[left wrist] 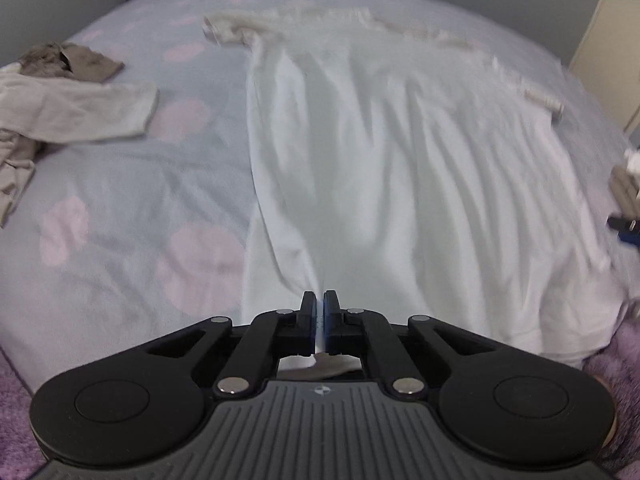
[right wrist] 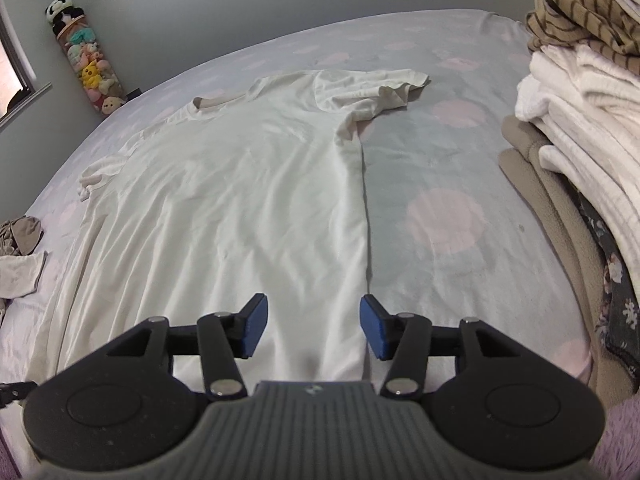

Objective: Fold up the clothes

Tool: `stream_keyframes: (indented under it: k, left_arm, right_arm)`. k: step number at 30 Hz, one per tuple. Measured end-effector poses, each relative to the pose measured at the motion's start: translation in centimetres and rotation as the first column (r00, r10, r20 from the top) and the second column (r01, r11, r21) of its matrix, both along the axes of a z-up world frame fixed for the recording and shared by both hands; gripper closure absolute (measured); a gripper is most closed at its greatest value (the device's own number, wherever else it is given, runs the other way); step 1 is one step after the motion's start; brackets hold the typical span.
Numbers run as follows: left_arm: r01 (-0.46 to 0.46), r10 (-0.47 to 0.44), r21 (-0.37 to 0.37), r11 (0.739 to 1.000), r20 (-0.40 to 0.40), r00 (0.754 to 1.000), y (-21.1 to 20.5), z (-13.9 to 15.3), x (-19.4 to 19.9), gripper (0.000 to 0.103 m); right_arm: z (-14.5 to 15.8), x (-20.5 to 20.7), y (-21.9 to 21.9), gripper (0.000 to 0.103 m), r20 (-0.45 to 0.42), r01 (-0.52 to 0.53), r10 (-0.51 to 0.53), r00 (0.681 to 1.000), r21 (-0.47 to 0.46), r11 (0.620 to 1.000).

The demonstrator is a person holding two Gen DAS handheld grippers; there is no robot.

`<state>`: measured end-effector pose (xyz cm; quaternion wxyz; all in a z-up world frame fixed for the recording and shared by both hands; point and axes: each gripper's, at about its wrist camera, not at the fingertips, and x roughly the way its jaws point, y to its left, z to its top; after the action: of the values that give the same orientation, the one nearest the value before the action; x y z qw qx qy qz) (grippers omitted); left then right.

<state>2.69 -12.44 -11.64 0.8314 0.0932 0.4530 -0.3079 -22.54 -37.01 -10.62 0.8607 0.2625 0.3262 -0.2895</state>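
A white T-shirt (left wrist: 400, 152) lies spread on the bed, collar toward the far side. My left gripper (left wrist: 320, 300) is shut on the shirt's near hem, and cloth pulls up in a ridge to its pads. In the right wrist view the same T-shirt (right wrist: 240, 200) lies flat with its right sleeve (right wrist: 372, 92) bunched. My right gripper (right wrist: 314, 320) is open over the shirt's near right hem corner, its blue pads (right wrist: 372, 324) apart with the shirt's side edge running between them.
The bed sheet (right wrist: 440, 168) is pale blue with pink spots. Crumpled beige clothes (left wrist: 60, 100) lie at the left. A tall pile of folded clothes (right wrist: 580, 112) stands at the right. Plush toys (right wrist: 88, 64) lean on the far wall.
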Motion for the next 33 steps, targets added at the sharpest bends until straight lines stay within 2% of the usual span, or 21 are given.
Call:
stream_keyframes:
  k: [2,6,12,16,20,23,27,33]
  left_arm:
    - [-0.032,0.032,-0.042,0.999,0.022,0.999,1.0,1.0,0.2,0.102]
    - [-0.153,0.156,-0.053,0.987,0.062,0.986,3.8,2.5,1.8,0.102]
    - [-0.225,0.227,-0.043,0.973,0.031,0.974,5.7,1.9,3.0,0.101]
    - [-0.270,0.271,-0.034,0.962,0.008,0.963,6.9,1.4,3.7,0.098]
    - [-0.314,0.314,-0.024,0.949,-0.015,0.949,8.1,0.9,4.5,0.085]
    - [-0.314,0.313,-0.038,0.949,-0.034,0.949,8.3,0.9,4.9,0.081]
    - [-0.305,0.302,-0.057,0.951,-0.053,0.952,8.5,1.1,4.9,0.079]
    - [-0.290,0.285,-0.081,0.954,-0.073,0.956,8.4,1.2,5.1,0.079]
  right_arm:
    - [0.0,0.0,0.0,0.048,-0.002,0.005,-0.005,1.000,0.001,1.000]
    - [0.2,0.3,0.2,0.048,-0.005,0.004,-0.004,1.000,-0.003,1.000]
    - [0.6,0.5,1.1,0.048,-0.018,-0.013,0.012,1.000,-0.047,0.999]
    - [1.0,0.1,1.1,0.047,0.004,0.009,-0.009,1.000,-0.035,0.999]
    - [1.6,0.0,1.3,0.046,0.027,0.021,-0.021,0.999,-0.012,1.000]
    - [1.9,0.2,1.7,0.045,0.039,0.024,-0.024,0.999,0.004,1.000]
    - [1.9,1.3,2.1,0.045,-0.052,0.004,-0.005,0.999,-0.011,1.000]
    - [1.8,0.6,0.8,0.048,-0.153,-0.033,0.044,0.987,0.073,0.997]
